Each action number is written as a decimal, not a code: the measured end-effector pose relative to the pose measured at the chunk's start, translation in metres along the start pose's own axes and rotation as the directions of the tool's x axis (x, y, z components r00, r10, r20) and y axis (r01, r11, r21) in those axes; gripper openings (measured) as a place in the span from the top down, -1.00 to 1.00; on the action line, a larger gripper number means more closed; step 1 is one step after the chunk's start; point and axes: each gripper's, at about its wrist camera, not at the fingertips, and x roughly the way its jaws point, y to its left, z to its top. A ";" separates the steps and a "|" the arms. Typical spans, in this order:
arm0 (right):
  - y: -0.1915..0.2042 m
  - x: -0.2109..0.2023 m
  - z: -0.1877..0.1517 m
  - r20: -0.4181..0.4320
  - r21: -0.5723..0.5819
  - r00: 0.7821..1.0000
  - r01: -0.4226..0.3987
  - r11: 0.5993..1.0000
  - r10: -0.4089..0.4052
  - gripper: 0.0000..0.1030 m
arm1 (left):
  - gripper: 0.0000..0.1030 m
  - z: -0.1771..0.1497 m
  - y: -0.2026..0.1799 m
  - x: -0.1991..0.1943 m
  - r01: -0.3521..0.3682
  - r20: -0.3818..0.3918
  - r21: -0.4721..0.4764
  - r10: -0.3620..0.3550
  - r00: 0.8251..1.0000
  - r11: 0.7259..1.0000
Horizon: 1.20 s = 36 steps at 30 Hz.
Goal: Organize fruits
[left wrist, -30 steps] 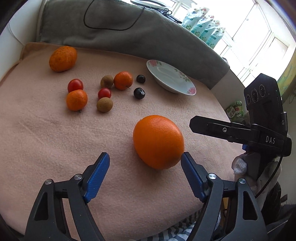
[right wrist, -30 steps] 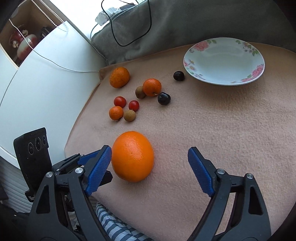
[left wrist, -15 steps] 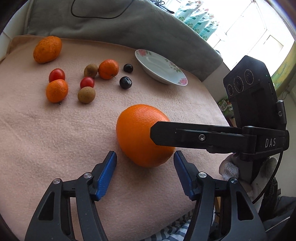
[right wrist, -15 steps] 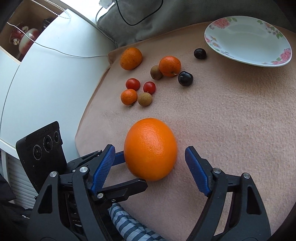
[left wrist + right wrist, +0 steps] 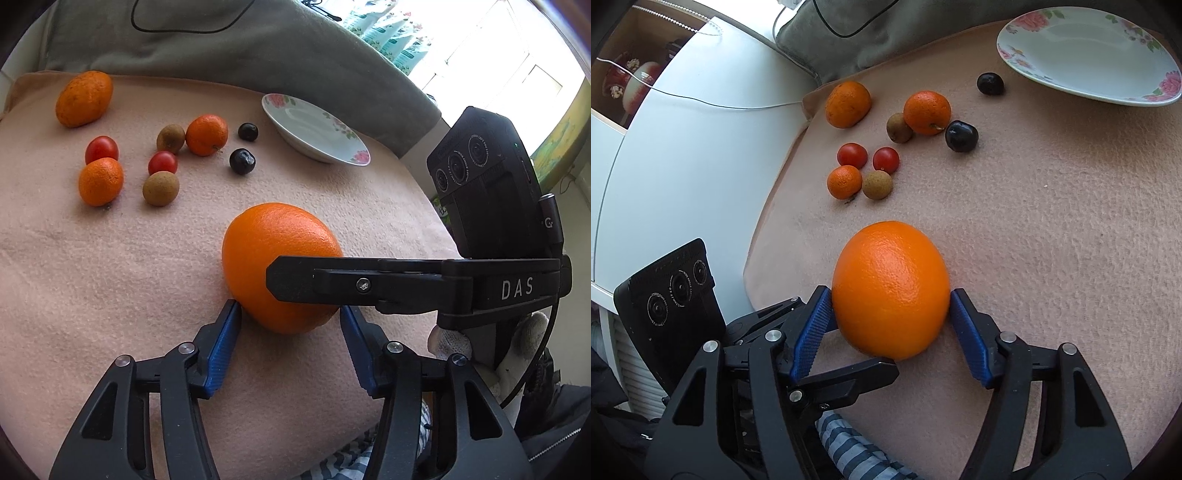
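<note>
A large orange [image 5: 891,288] lies on the pink blanket [image 5: 1052,240] near its front edge. My right gripper [image 5: 890,295] has both blue pads [image 5: 817,317] pressed on the orange's sides. My left gripper [image 5: 290,312] sits just in front of the same orange [image 5: 273,243], jaws narrowed but with a small gap on each side; a black finger of the right gripper crosses in front of the fruit. A flowered white plate [image 5: 314,129] [image 5: 1086,51] stands empty at the back right.
Small fruits lie at the back left: mandarins [image 5: 100,181] [image 5: 207,133] [image 5: 84,98], cherry tomatoes [image 5: 101,147] [image 5: 162,161], brown longans [image 5: 161,187], dark plums [image 5: 242,161]. A grey cushion [image 5: 236,55] runs behind. A white cabinet [image 5: 683,155] stands left.
My right gripper slid over the large orange and closed on it. My left gripper moved up to the orange and its jaws narrowed.
</note>
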 end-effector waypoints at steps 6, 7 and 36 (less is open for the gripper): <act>-0.001 -0.001 -0.001 0.013 0.006 1.000 -0.004 1.000 0.004 -0.32 | -0.06 0.001 -0.001 -0.001 -0.004 0.002 0.003 0.004 1.000 1.000; 0.000 -0.002 -0.001 0.016 0.005 1.000 -0.004 1.000 0.004 -0.32 | -0.06 0.001 -0.002 -0.001 -0.006 0.004 0.005 0.006 1.000 1.000; -0.023 -0.059 0.037 0.167 0.012 0.983 0.073 0.997 -0.074 -0.31 | -0.07 0.062 -0.036 0.026 0.037 0.051 0.137 -0.044 0.998 0.990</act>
